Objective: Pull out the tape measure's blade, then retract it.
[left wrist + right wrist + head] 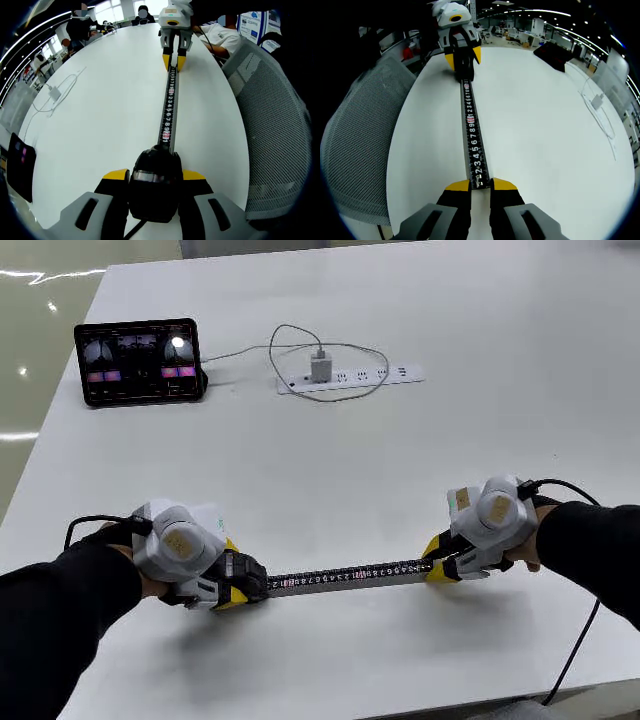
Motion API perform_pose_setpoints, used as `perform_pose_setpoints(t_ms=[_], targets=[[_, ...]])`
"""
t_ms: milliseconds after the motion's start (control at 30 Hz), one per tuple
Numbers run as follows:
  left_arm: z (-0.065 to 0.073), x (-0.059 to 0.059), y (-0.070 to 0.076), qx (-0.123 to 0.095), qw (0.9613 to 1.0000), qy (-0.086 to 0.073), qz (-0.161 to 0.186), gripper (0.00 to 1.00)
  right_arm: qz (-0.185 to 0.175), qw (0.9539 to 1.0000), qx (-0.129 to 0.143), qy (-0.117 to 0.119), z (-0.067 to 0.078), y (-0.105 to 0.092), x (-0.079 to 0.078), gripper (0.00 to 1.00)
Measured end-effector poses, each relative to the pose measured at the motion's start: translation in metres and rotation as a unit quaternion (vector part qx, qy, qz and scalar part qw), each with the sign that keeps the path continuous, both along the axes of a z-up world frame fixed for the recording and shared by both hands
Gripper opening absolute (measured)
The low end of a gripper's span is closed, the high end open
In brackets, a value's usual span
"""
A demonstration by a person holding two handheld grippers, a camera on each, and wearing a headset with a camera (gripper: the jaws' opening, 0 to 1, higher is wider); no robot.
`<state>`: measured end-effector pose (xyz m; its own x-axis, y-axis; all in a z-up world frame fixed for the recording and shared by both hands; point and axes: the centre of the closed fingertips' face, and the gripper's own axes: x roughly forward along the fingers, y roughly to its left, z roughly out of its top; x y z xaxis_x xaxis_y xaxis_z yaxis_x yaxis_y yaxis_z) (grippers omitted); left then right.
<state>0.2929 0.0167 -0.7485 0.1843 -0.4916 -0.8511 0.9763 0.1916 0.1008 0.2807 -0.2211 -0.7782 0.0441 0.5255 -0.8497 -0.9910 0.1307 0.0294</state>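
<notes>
Yellow-tipped jaws of the left gripper (155,176) were clenched on the black, rounded plastic tape measure case (156,192), anchoring it low over the white tabletop (420,460). The right gripper (480,185) pinched the tip of the dark, white-numbered steel blade (471,130). This kept the blade stretched taut between them, seemingly pulled out enough to be let back in.
</notes>
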Motion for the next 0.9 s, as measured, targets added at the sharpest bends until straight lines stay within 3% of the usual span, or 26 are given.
perform_pose_setpoints(t_ms=[367,567,700,900], targets=[[0.0003,0.0003,-0.0001,0.000,1.0000,-0.002,0.000,0.33,-0.011,0.9999,0.001,0.006,0.0009,-0.0003,0.0001,0.10],[0.0001,0.0018,-0.0009,0.005,0.9999,0.004,-0.008,0.33,0.000,1.0000,-0.006,-0.005,0.0006,-0.0001,0.0003,0.11],[-0.0017,0.0019,-0.0007,0.018,0.9997,0.000,-0.017,0.34,0.002,1.0000,-0.005,-0.005,0.0009,0.0006,0.0003,0.11],[-0.0021,0.0017,-0.0003,0.015,0.9998,-0.003,-0.014,0.34,0.012,0.9999,-0.010,-0.005,0.0007,0.0008,0.0004,0.11]])
